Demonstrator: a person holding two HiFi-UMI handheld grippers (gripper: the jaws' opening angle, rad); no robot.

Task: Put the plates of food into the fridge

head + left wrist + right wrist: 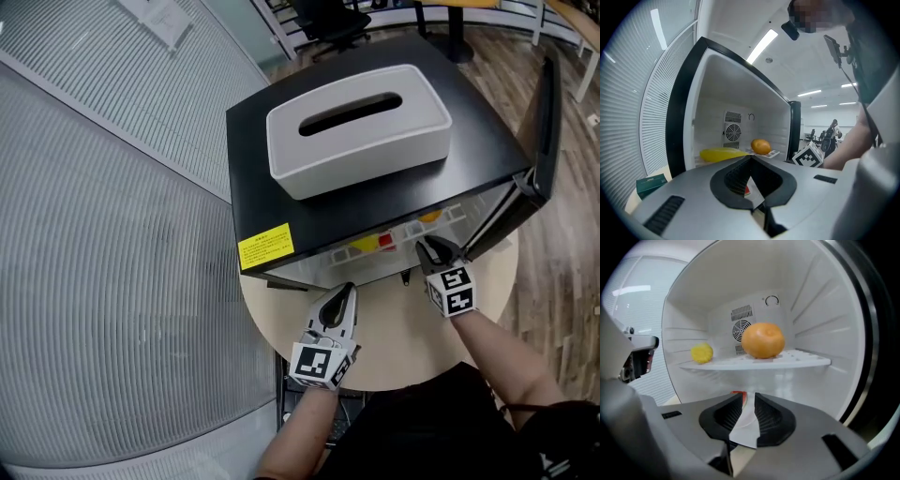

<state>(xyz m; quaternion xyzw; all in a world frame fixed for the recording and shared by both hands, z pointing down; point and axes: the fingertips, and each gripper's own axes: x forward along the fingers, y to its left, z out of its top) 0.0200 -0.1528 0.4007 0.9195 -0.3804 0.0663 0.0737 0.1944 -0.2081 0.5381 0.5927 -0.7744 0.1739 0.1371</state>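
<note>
The black mini fridge (281,192) stands open on a round table (403,328). On its white shelf (806,360) sit an orange (762,340) and a yellow food item (701,353). Below the shelf lies a white plate (746,423) with a red piece of food (737,393), seen past my right gripper's jaws. My right gripper (748,397) hovers at the fridge mouth, jaws a narrow gap apart with nothing pressed between them. My left gripper (751,159) waits outside the opening on the left, its tips together and empty. Both grippers, left (347,291) and right (424,246), show in front of the fridge.
A white tissue box (356,127) rests on the fridge top. The door (546,122) stands open at the right. A green box (651,184) lies on the table left of the fridge. A ribbed wall runs along the left side.
</note>
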